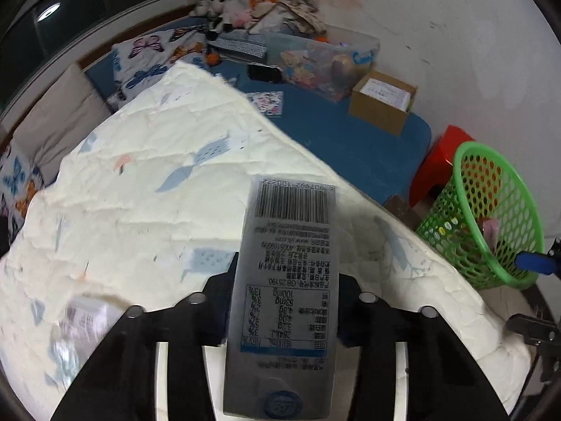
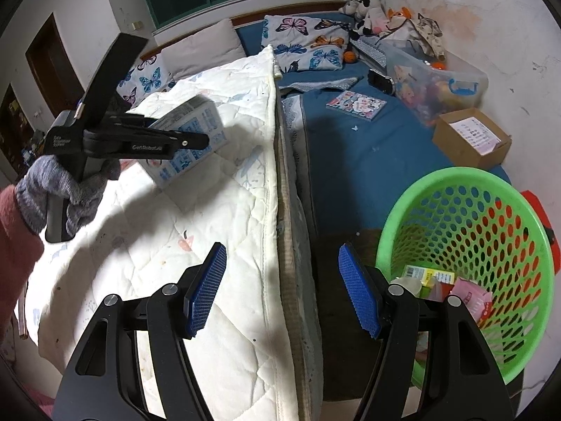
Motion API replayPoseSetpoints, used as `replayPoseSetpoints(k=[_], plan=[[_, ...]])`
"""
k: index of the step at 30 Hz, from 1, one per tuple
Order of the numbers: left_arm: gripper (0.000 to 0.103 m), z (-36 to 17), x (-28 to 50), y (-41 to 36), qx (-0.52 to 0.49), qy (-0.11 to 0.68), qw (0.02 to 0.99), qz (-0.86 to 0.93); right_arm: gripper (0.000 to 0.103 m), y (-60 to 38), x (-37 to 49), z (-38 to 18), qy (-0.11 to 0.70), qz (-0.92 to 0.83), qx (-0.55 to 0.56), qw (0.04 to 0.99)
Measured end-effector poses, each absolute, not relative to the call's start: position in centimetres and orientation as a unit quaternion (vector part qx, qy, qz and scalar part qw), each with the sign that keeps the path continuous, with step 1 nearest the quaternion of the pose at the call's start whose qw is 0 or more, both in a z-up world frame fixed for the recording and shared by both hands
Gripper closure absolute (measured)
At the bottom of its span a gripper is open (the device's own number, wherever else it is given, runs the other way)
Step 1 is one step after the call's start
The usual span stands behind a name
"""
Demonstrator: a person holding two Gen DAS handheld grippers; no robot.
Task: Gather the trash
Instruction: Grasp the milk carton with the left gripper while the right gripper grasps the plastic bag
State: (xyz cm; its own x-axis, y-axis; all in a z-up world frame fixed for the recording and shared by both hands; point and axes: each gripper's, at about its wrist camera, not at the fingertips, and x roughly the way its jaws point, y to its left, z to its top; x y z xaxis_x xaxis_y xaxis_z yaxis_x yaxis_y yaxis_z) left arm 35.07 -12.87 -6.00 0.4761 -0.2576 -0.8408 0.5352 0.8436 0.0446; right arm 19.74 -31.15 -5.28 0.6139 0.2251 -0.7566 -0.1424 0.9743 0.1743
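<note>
Pinching the carton (image 1: pixel 284 301) midway, left hand-held gripper (image 1: pixel 285 319) is clamped; looks light, crushable. Right hand-held gripper (image 2: pixel 282 291) gapes by the basket (image 2: pixel 396 228).

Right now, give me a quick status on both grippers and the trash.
Left gripper shut on milk carton, above the quilt. Right gripper open, empty, beside green basket. Basket already holds wrappers. Path looks clear.
</note>
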Motion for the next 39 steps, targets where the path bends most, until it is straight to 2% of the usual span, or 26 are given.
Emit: replayPoseSetpoints(k=[10, 19, 29, 33, 39], plan=[[0.062, -0.4, 29.4, -5.6, 0.067, 0.403, 0.895, -0.18, 0.036, -27.6, 21.0, -4.7, 0.424, 0.148, 0.042, 0.893], [0.062, 3.7, 24.3, 3.5, 0.034, 0.368, 0.926, -0.075, 0.036, -18.8, 24.2, -4.1, 0.422, 0.229, 0.007, 0.877], [0.062, 2.1, 20.1, 11.1, -0.021, 0.383, 0.924, 0.002, 0.036, -9.8, 29.6, -4.7, 0.421, 0.288, -0.026, 0.86], [0.062, 0.7, 19.4, 12.0, -0.038, 0.394, 0.918, 0.006, 0.027, -7.8, 32.0, -4.7, 0.418, 0.295, -0.02, 0.859], [0.062, -0.6, 18.9, 12.5, -0.051, 0.402, 0.914, 0.006, 0.018, -5.8, 34.7, -5.2, 0.431, 0.308, -0.017, 0.848]])
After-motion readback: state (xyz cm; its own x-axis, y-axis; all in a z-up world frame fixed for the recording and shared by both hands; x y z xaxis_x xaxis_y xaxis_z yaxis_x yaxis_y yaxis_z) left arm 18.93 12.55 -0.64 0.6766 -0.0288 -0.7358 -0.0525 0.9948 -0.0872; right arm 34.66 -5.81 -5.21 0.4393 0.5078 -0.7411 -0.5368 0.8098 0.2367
